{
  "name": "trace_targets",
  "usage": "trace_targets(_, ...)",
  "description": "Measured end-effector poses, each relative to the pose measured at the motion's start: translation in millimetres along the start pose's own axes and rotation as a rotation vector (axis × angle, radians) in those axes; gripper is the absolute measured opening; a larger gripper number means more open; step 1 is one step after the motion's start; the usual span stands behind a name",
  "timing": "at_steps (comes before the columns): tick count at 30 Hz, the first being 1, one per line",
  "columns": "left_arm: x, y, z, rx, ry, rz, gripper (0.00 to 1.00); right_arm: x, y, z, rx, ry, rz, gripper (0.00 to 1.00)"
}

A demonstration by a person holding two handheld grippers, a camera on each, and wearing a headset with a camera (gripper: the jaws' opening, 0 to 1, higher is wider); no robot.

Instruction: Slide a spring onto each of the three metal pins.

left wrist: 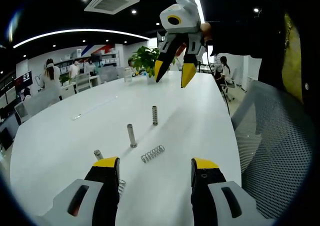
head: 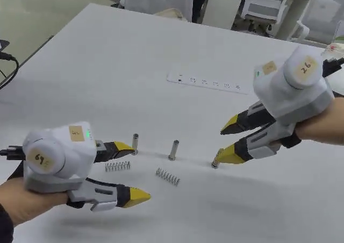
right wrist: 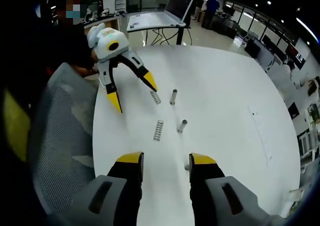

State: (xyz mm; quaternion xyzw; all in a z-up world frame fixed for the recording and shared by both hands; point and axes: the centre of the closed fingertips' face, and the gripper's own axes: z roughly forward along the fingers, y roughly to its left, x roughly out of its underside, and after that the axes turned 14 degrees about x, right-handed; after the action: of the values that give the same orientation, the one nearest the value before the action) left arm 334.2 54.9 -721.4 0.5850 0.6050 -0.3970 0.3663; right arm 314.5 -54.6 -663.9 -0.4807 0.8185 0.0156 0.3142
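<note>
**Desk:** What does the frame show, biggest first?

**Photographer:** A white workbench (head: pixel 107 65) with two hand-held claws over it. The left gripper (head: pixel 129 171) has its jaws spread wide and holds nothing. The right gripper (head: pixel 222 144) is parted less widely and is also empty.

**Desk:** And the pins?

**Photographer:** Three stand upright. The far pin (head: pixel 215 162) is just beside the right gripper's lower jaw tip, and in the left gripper view it appears to wear a coil already. The middle pin (head: pixel 173 149) stands between the two claws. The bare pin (head: pixel 135 143) is just past the left gripper's upper jaw tip.

**Desk:** Springs?

**Photographer:** Two lie loose. The first spring (head: pixel 117 166) sits in the gap between the left gripper's jaws. The second spring (head: pixel 167 176) lies ahead of its tips, toward the right gripper.

**Desk:** Which step is this?

**Photographer:** By my reading one pin is done and the second pick-up is in hand. The next move calls for the left jaws to drop and close lightly across the first spring. The coil must then be stood on end, lined up over the bare pin and slid down.
</note>
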Motion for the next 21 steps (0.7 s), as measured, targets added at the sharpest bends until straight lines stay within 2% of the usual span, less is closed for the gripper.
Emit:
trace_targets(10,6.1,6.4,25.3,0.072,0.051,0.03,0.49,14.1,24.1,-11.5,0.007,-0.013,0.06,0.34)
trace_targets(21,13.1,11.3,45.6,0.13,0.096,0.056,0.43,34.6,41.9,-10.3,0.021,-0.015,0.159,0.36)
